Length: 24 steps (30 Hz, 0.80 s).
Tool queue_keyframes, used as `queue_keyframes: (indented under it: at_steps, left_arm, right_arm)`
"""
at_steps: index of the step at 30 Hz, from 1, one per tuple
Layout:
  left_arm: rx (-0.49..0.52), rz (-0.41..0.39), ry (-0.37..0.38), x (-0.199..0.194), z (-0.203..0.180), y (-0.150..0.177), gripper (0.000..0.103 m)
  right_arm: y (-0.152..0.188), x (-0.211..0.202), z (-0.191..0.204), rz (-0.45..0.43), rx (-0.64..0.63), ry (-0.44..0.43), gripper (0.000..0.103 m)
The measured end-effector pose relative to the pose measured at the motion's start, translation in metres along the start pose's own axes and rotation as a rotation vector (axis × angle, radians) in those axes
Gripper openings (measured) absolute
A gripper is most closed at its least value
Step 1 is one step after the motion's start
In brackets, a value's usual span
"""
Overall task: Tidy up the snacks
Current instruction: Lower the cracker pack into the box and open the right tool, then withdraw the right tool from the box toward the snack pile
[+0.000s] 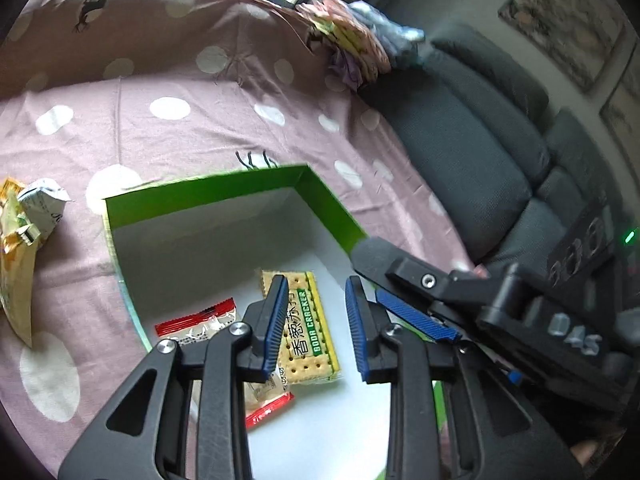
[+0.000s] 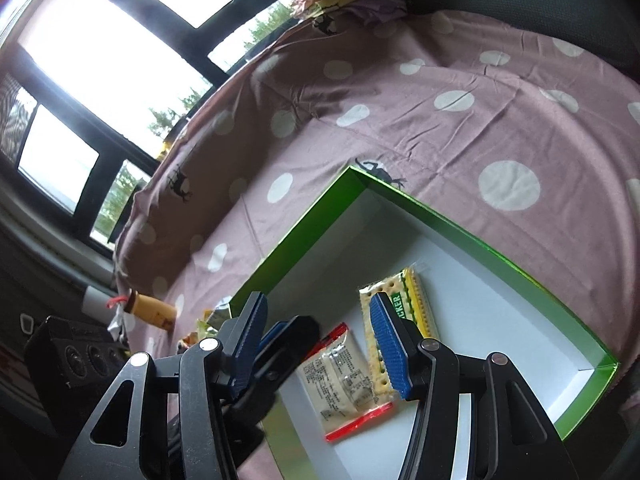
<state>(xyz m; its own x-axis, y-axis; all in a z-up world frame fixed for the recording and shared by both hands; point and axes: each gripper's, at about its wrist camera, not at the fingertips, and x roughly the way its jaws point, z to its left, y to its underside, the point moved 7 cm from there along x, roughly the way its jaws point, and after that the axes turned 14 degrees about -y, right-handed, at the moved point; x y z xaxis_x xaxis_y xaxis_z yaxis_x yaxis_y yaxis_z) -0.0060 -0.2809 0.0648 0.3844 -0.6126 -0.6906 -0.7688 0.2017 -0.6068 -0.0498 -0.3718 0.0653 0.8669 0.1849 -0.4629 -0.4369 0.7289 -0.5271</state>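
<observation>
A green box (image 1: pixel 224 190) with a white floor lies on the pink dotted sheet; it also shows in the right wrist view (image 2: pixel 460 220). Inside lie a soda cracker pack (image 1: pixel 310 332) (image 2: pixel 412 292) and a red-edged snack packet (image 1: pixel 200 326) (image 2: pixel 346 380), side by side. My left gripper (image 1: pixel 318 326) is open and empty above the cracker pack. My right gripper (image 2: pixel 318 344) is open and empty above the box; its fingers (image 1: pixel 416 316) show at the box's right edge in the left wrist view. More snack bags (image 1: pixel 24 240) lie on the sheet left of the box.
A pink sheet (image 1: pixel 180 120) with white dots covers the surface. Folded cloths (image 1: pixel 352 48) are stacked at the far end. A dark grey sofa (image 1: pixel 480 140) runs along the right. A brown bottle (image 2: pixel 150 310) lies near the sheet's edge by the window (image 2: pixel 100 52).
</observation>
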Motion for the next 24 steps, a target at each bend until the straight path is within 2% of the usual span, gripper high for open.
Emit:
queue_keyframes:
  at_steps: [3,7,12,15,16,18,21,24]
  left_arm:
    - [-0.051,-0.033,0.020,-0.020,0.015,-0.008,0.029]
    - [-0.074,-0.099,-0.041,-0.047,0.037,-0.016,0.030]
    - [-0.178,-0.147,-0.075,-0.079,0.078,-0.020,0.034]
    - [-0.204,-0.212,-0.189,-0.102,0.105,-0.020,0.041]
    - [-0.195,-0.248,-0.284,-0.113,0.117,-0.018,0.042]
    - [-0.198,-0.288,-0.389,-0.129,0.136,-0.014,0.043]
    - [-0.234,-0.296,-0.416,-0.142,0.159,-0.010,0.048]
    - [-0.287,-0.303,-0.476,-0.153,0.186,-0.005,0.051]
  right_arm:
    - [-0.003,-0.002,0.006,-0.034,-0.024,0.014,0.056]
    - [0.000,0.001,0.021,-0.036,-0.072,-0.005,0.056]
    - [0.007,0.005,0.047,-0.047,-0.163,-0.017,0.056]
    - [0.014,0.010,0.065,-0.042,-0.221,-0.032,0.056]
    - [0.017,0.012,0.071,-0.041,-0.244,-0.030,0.056]
    - [0.022,0.015,0.080,-0.034,-0.279,-0.028,0.056]
    - [0.031,0.024,0.092,-0.018,-0.317,-0.038,0.056]
    - [0.040,0.033,0.100,0.002,-0.337,-0.047,0.056]
